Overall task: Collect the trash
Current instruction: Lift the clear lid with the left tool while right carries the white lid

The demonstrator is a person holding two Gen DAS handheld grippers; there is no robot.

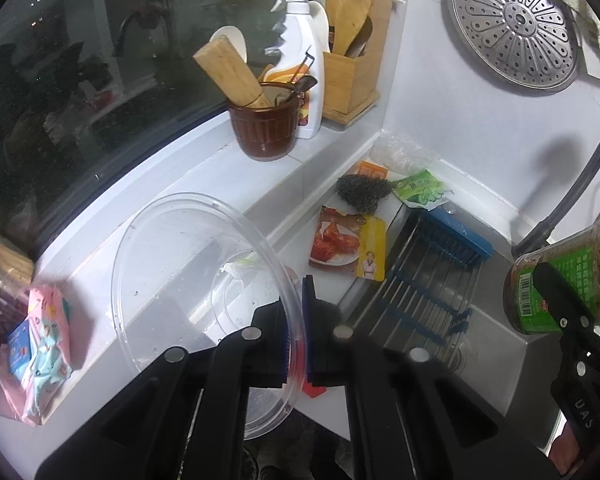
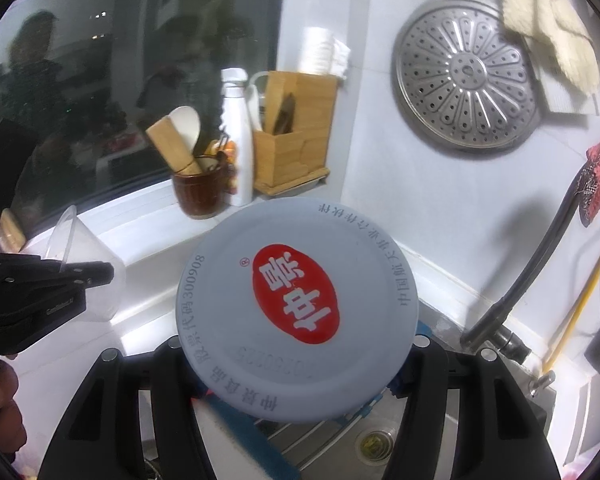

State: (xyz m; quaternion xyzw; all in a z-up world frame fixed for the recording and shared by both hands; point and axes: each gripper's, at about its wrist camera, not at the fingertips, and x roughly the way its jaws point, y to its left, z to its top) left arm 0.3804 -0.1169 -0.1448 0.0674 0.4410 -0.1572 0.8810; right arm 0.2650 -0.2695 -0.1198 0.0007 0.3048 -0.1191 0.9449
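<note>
My left gripper (image 1: 296,320) is shut on the rim of a clear plastic bowl (image 1: 188,280), which hangs tilted over the white counter. In the right wrist view the same left gripper (image 2: 80,276) and bowl (image 2: 88,256) show at the left. My right gripper (image 2: 296,342) is shut on a jar, whose grey lid with a red oval (image 2: 296,312) hides the fingertips. The left wrist view shows that jar (image 1: 580,264) with its green label at the far right, above the sink. A red-and-yellow food packet (image 1: 348,244), a green packet (image 1: 420,192) and an orange packet (image 1: 372,170) lie on the counter.
A steel scourer (image 1: 362,192) and crumpled clear wrap (image 1: 400,152) sit by the packets. A sink with a blue rack (image 1: 432,276) lies on the right, under a dark faucet hose (image 2: 520,280). A brown utensil pot (image 1: 266,128), spray bottle (image 1: 304,64) and bamboo box (image 1: 352,76) stand on the sill. Pink bags (image 1: 40,344) lie at left.
</note>
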